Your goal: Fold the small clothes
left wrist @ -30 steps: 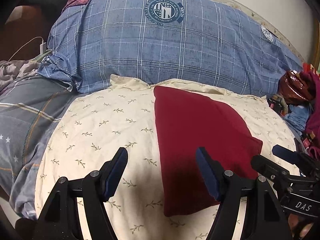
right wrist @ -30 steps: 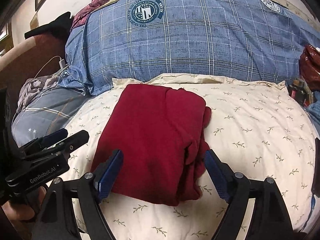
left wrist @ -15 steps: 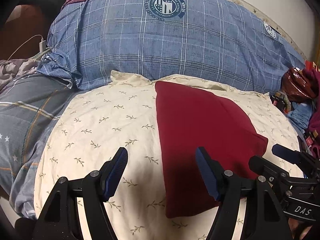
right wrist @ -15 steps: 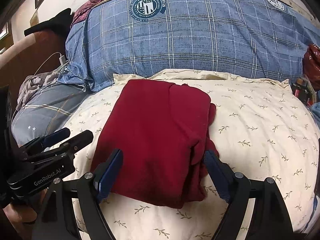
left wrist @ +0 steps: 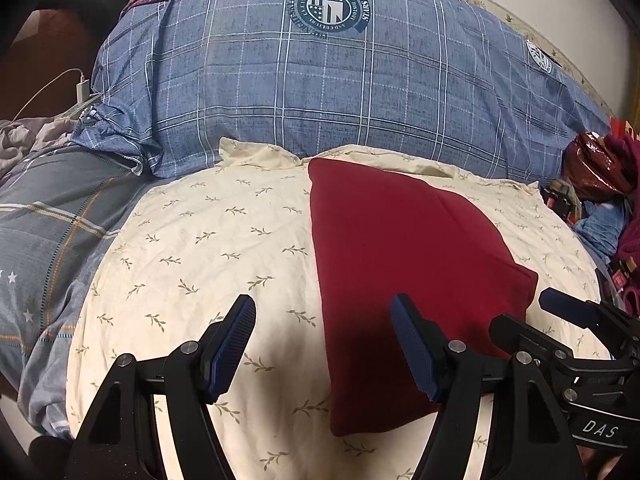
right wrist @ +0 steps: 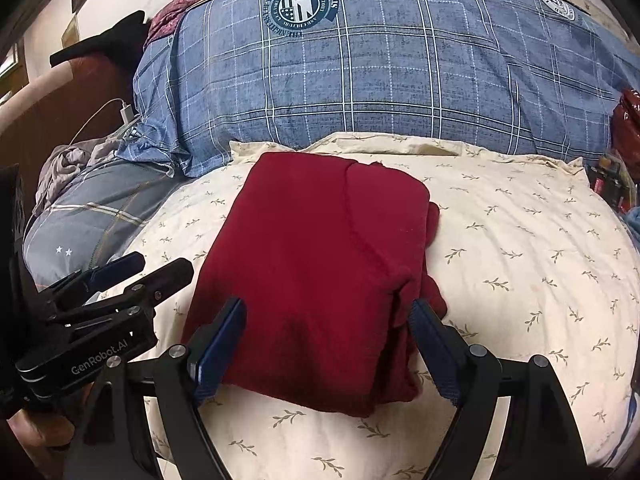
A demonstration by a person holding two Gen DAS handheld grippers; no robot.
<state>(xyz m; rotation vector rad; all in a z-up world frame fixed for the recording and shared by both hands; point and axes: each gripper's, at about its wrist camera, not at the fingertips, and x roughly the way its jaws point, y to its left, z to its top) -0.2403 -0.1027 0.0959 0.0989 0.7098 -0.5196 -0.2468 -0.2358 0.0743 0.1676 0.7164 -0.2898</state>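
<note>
one folded red garment [right wrist: 320,272] lying on the cream leaf-print pillow [left wrist: 192,248] | one blue plaid pillow [left wrist: 328,92] sitting behind | two grippers: left gripper [left wrist: 324,344] and right gripper [right wrist: 326,344] hovering, jaws released, grasping nothing

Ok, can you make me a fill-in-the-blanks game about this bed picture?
1. The folded garment is dark ____.
2. It lies on a cream pillow printed with little ____.
3. Behind it sits a checked pillow coloured ____.
4. Both hand-held grippers, left hand-held gripper and right hand-held gripper, are ____.

Missing words: red; leaves; blue; open
</note>
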